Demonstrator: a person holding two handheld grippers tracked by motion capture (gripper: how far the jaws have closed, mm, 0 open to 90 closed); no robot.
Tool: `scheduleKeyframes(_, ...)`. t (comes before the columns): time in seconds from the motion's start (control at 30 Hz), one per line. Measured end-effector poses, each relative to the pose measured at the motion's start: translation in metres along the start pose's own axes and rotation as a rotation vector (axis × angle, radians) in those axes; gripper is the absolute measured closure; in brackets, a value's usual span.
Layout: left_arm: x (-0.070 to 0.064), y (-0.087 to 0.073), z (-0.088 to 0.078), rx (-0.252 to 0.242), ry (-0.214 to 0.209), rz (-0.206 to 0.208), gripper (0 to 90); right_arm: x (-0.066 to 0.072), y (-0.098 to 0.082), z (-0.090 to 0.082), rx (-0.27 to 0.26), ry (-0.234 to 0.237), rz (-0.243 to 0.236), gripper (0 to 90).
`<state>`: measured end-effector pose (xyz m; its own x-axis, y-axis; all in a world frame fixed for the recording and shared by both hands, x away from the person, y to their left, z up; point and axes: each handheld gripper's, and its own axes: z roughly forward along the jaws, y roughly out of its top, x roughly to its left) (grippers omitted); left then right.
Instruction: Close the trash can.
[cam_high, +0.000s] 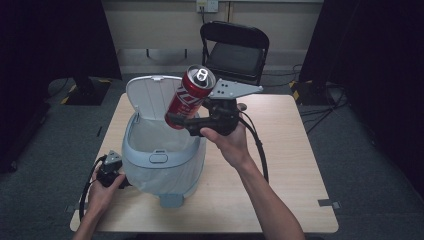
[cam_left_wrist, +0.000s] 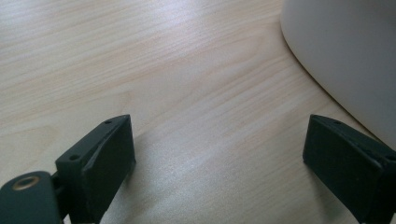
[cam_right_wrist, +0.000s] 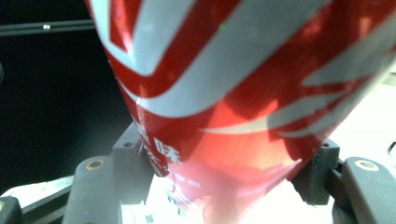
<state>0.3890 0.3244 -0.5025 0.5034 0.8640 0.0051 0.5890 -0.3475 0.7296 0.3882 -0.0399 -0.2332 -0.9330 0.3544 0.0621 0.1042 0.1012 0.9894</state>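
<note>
Item: right tool (cam_high: 186, 123) is clamping red aluminium drinks can (cam_high: 189, 97) above lidded pale-blue plastic bin (cam_high: 161, 158); left tool (cam_high: 106, 175), jaws spread empty, is resting on tabletop (cam_high: 280, 165); centre before releasing.

On the table (cam_high: 280, 165) the bin (cam_high: 162, 160) stands at the left, its lid (cam_high: 150, 95) raised behind the opening. The can (cam_high: 190, 96), clamped in the right gripper (cam_high: 192, 125), hangs tilted above the bin's right rim, seemingly over the opening. The left gripper (cam_high: 109, 172) rests low just beside the bin's left wall, and a chair (cam_high: 235, 50) stands behind the table.
</note>
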Motion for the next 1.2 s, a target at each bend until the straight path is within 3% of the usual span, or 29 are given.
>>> scheduleKeyframes(0.2, 0.0, 0.0, 0.0, 0.0, 0.0, 0.001, 8.5, -0.003, -0.007, 0.019, 0.042, 0.014, 0.002, 33.4)
scheduleKeyframes(0.27, 0.0, 0.0, 0.0, 0.001, -0.003, 0.001, 8.5, -0.004, -0.011, 0.028, 0.078, 0.02, -0.003, 33.3)
scheduleKeyframes(0.57, 0.0, 0.0, 0.0, 0.001, -0.003, 0.001, 8.5, -0.01, -0.02, 0.04, 0.15, 0.023, 0.009, 32.7)
scheduleKeyframes(0.73, 0.0, 0.0, 0.0, 0.001, -0.003, 0.001, 8.5, -0.009, -0.022, 0.042, 0.142, -0.01, -0.002, 29.0)
scheduleKeyframes(1.0, 0.0, 0.0, 0.0, 0.001, -0.004, 0.001, 8.3, -0.013, -0.025, 0.043, 0.14, -0.007, 0.014, 29.0)
scheduleKeyframes(1.2, 0.001, 0.0, 0.0, 0.001, -0.005, 0.001, 8.2, -0.018, -0.025, 0.032, 0.135, -0.015, 0.011, 35.3)
